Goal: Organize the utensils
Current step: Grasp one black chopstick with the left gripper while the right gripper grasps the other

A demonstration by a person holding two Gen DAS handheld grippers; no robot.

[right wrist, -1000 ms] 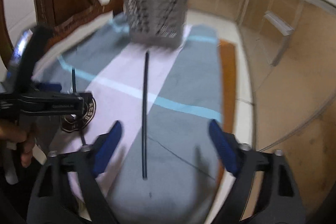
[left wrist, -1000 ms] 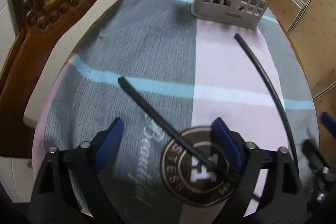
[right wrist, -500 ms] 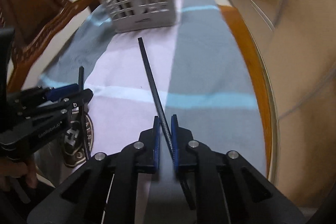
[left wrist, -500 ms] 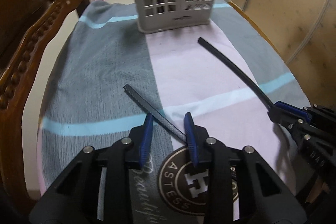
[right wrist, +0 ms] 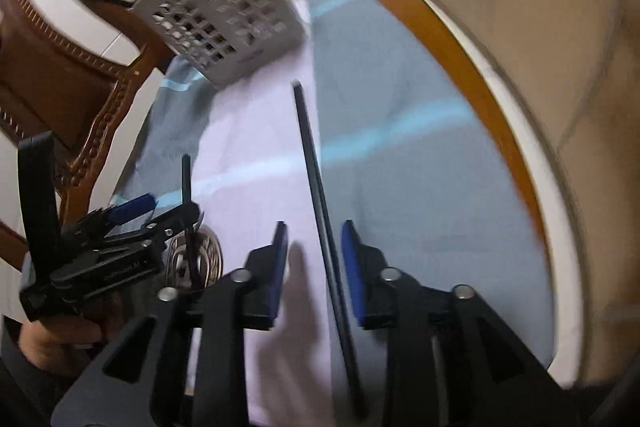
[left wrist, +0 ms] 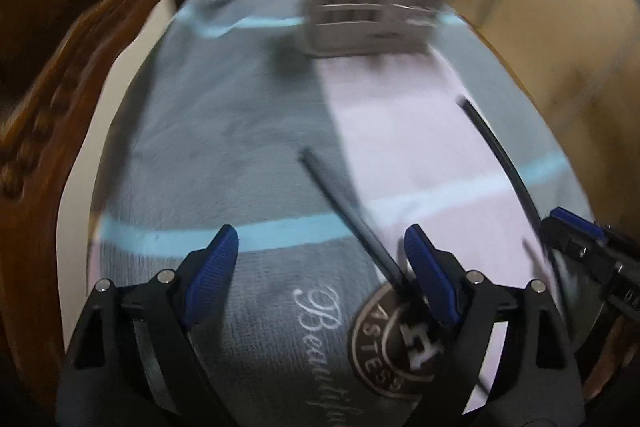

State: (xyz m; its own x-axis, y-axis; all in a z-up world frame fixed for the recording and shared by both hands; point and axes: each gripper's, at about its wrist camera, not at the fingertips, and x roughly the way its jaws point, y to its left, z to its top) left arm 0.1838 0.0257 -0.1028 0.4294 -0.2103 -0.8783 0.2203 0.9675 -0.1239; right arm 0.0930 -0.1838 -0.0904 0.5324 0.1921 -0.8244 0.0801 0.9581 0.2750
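Left wrist view: left gripper (left wrist: 318, 259) spread wide, 1 chopstick (left wrist: 348, 223) beside its right finger. Right gripper (right wrist: 314, 263) parted around the other chopstick (right wrist: 316, 183); basket (right wrist: 224, 27) ahead.

left gripper (left wrist: 316, 259) fingers wide apart; black chopstick (left wrist: 352, 223) by right finger, on towel (left wrist: 224, 147).

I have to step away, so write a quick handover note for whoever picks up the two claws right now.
Left claw: open, one chopstick lying between its fingers near the right pad, not gripped.
Right claw: open, the other chopstick between its fingers, not clamped.
Both chopsticks lie on the striped cloth, short of the white basket.
Done: nothing from this pair is in the basket yet.
Left: grip each chopstick and drop it into the basket.
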